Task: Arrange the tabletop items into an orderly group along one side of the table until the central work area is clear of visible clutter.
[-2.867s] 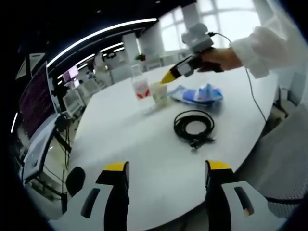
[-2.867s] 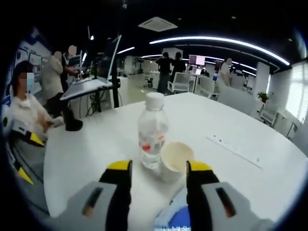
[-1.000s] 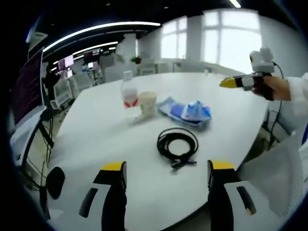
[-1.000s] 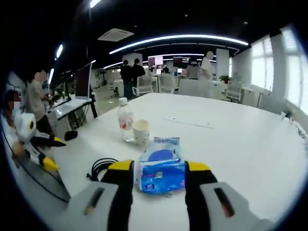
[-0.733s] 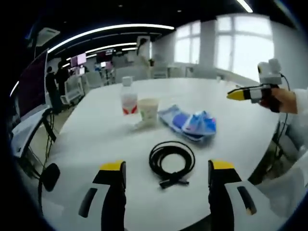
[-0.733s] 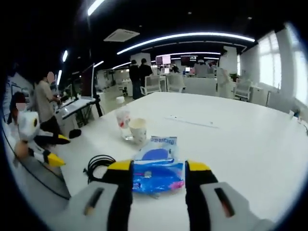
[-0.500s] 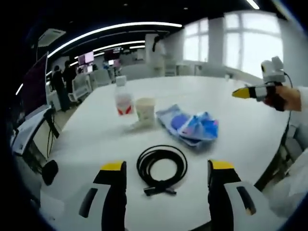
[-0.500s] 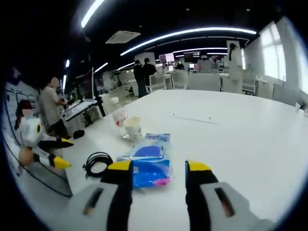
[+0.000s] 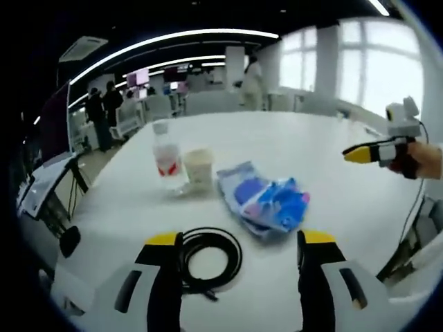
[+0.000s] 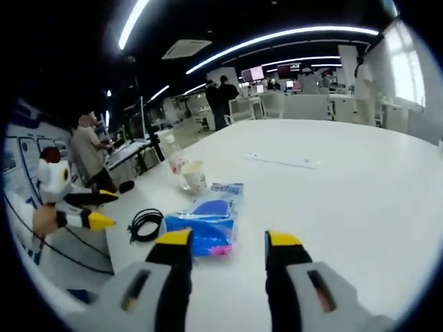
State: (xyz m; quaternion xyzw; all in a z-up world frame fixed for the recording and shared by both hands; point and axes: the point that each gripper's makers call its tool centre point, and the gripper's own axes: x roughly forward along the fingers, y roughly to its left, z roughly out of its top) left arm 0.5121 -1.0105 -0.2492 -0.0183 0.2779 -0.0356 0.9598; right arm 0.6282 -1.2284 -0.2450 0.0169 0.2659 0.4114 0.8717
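Note:
On the round white table (image 9: 332, 138) stand a clear water bottle (image 9: 165, 155) with a red label and a paper cup (image 9: 198, 164) side by side. A crumpled blue packet (image 9: 266, 200) lies in front of them, and a coiled black cable (image 9: 208, 256) lies nearest. My left gripper (image 9: 240, 238) is open above the cable, holding nothing. My right gripper (image 9: 354, 155) hovers at the right, held by a hand. In the right gripper view my right gripper (image 10: 229, 238) stands open, with the packet (image 10: 208, 218), cup (image 10: 195, 175), bottle (image 10: 175, 160), cable (image 10: 145, 223) and left gripper (image 10: 104, 207) to its left.
A slim white power strip (image 10: 280, 161) lies on the table (image 10: 332, 207) beyond the packet. Broad bare tabletop stretches to the right in the right gripper view. People (image 10: 220, 93), chairs and desks with monitors (image 9: 52, 124) stand around the room behind the table.
Both cameras have moved. The cable now sits close between the left jaws in view. The right gripper has swung right, so the packet lies left of its jaws. The table items stayed put.

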